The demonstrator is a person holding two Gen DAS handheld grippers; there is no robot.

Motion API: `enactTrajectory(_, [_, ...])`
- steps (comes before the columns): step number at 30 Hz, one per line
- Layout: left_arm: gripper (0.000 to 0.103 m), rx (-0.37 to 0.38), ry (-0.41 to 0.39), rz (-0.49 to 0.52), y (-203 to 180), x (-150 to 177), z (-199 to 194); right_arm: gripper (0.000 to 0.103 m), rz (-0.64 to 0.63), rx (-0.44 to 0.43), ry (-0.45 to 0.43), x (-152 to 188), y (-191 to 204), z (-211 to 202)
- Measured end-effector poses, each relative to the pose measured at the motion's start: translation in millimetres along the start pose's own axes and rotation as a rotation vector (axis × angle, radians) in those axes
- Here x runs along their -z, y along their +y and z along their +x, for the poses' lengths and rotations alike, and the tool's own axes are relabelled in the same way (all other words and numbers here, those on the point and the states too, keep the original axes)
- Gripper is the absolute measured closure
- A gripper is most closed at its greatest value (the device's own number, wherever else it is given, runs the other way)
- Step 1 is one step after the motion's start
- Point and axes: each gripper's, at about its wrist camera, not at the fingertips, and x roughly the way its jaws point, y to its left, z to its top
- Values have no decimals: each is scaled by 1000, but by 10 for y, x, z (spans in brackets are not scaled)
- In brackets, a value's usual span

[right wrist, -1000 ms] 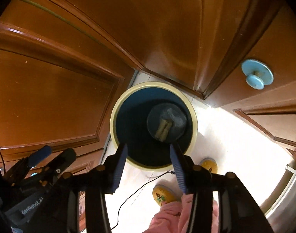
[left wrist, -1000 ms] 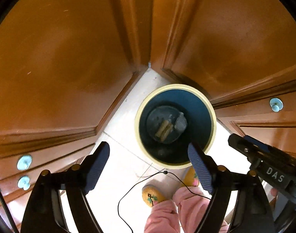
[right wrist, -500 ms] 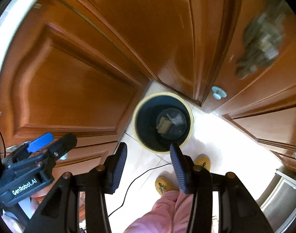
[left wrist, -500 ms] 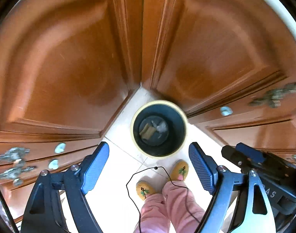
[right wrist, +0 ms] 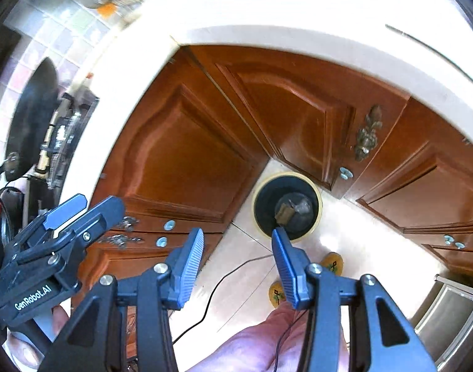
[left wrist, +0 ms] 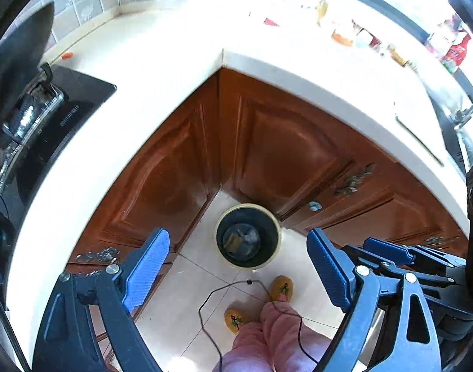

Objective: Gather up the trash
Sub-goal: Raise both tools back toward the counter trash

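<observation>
A round dark bin with a cream rim stands on the tiled floor in the corner of the brown cabinets; it also shows in the right wrist view. Trash lies at its bottom, a tan piece and a grey crumpled piece. My left gripper is open and empty, high above the bin. My right gripper is open and empty, also high above it. The right gripper's body shows at the right of the left wrist view. The left gripper's body shows at the left of the right wrist view.
A cream L-shaped countertop wraps around the corner above the cabinets. A black stove sits on its left. Bottles and packets stand at the back right. The person's pink legs and yellow slippers and a black cable are on the floor.
Both grippers have risen far above the bin. The bin looks much smaller, and the countertop, stove and wall tiles have come into view. Both grippers stay open.
</observation>
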Motion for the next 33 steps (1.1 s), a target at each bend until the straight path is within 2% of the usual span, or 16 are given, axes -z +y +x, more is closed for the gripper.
enactTrajectory(3, [14,26,-44,18,0,-44,-267,57,-19,30,-52,19,95,-270])
enactTrajectory(9, [13,41,-147,71,10,-172,-831,57,-57,88,-218,16,241,-959])
enactTrajectory(12, [7,69,-210,74,5,-242,-1057,57,-54,95,-291,28,230,-1262])
enactTrajectory(19, [6,127,-313,102,-178,-489,-1491,57,-25,114,-416,-67,171,-1847])
enactTrajectory(25, [1,141,-393,131,-346,-737,-1664,57,9,120,-476,-311,31,-2116])
enactTrajectory(29, [1,151,-392,146,-435,-966,-1619,56,9,124,-481,-581,-78,-2199])
enactTrajectory(33, [1,167,-365,119,-454,-1297,-1448,55,-20,144,-485,-942,-160,-2236])
